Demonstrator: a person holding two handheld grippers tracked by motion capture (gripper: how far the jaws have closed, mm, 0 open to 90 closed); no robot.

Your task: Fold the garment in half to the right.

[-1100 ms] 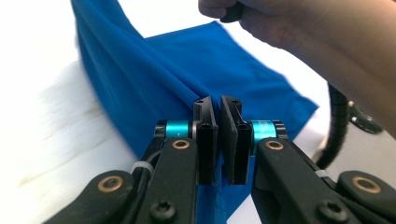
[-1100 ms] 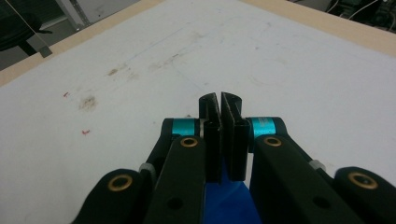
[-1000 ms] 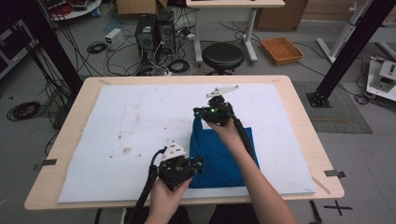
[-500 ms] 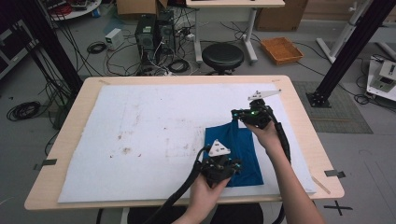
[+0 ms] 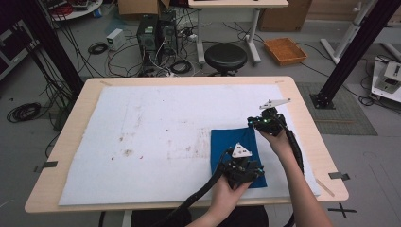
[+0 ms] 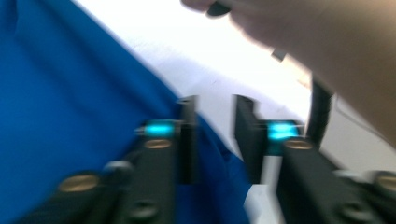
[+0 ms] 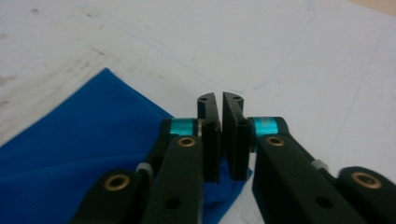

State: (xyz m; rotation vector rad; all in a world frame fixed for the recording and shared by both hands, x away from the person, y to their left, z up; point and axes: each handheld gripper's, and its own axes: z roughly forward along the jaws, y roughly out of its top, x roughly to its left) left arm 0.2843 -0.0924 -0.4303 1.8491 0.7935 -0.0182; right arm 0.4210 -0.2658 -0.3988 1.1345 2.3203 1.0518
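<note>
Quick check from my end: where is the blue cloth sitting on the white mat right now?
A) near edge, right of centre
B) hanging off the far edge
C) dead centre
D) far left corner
A: in the high view the blue cloth lies flat on the white mat toward its near right part, between the left tongs and the right tongs.
</note>
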